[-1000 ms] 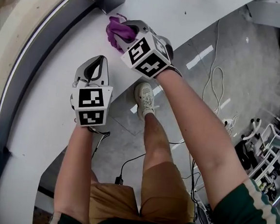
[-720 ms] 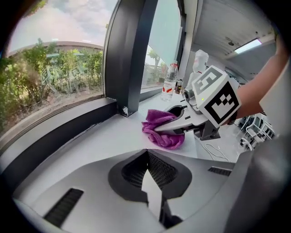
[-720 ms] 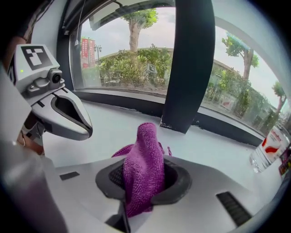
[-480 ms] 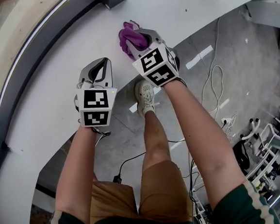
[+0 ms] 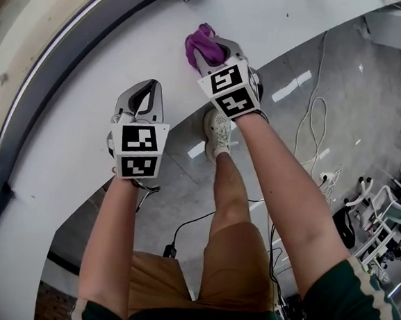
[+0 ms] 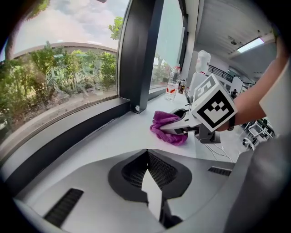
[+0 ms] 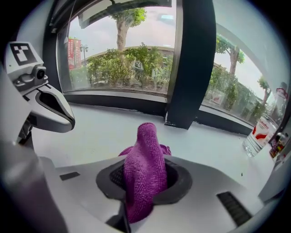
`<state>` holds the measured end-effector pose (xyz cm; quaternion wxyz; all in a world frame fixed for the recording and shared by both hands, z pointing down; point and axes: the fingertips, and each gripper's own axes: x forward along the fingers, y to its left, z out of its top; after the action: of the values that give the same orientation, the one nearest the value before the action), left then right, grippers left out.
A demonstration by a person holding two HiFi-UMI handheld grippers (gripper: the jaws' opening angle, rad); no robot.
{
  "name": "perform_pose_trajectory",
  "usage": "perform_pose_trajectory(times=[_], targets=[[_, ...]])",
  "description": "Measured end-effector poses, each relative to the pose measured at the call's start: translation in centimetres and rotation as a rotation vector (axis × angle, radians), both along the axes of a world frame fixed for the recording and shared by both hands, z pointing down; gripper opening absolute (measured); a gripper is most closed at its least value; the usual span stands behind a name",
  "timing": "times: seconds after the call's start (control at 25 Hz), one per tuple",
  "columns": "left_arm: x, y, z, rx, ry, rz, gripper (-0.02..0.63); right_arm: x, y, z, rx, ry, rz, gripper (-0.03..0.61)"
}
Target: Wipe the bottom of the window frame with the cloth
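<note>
You held the purple cloth (image 5: 202,43) clamped in the right gripper (image 5: 208,53). Its jaws were closed on a bunched fold, so the loose end appeared to rest on the white sill (image 5: 77,131). The cloth sat nearer the sill's room-side edge than the dark bottom rail of the window frame (image 5: 63,60), which ran along the sill's far edge.

The right gripper view showed the cloth standing up between the jaws. The rail and an upright post (image 7: 188,63) lay ahead of it, and a bottle (image 7: 260,129) stood toward the sill's right end. The grip looked chosen to give you a soft pad to drag along the rail. By the look of it, the wipe had not yet reached the frame.

The left gripper (image 5: 142,88) hung over the sill closer to you, jaws together on nothing. It was beside the right gripper but apart from the cloth, seemingly parked out of the wiping path.
</note>
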<state>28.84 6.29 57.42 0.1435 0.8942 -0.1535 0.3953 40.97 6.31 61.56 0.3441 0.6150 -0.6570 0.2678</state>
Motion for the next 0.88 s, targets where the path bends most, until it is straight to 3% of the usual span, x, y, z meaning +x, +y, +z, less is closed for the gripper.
perform_pose_trajectory(times=[0.28,0.88], targets=[[-4.1,-1.1,-0.3,0.015,-0.015,-0.033,0.008,-4.3,-0.9,0.2,0.018,-0.038,0.026,0.086],[-13.6,-3.3,-1.2,0.027,-0.042,-0.149,0.008,-15.6,-2.2,-0.2,0.042,-0.103,-0.025,0.086]])
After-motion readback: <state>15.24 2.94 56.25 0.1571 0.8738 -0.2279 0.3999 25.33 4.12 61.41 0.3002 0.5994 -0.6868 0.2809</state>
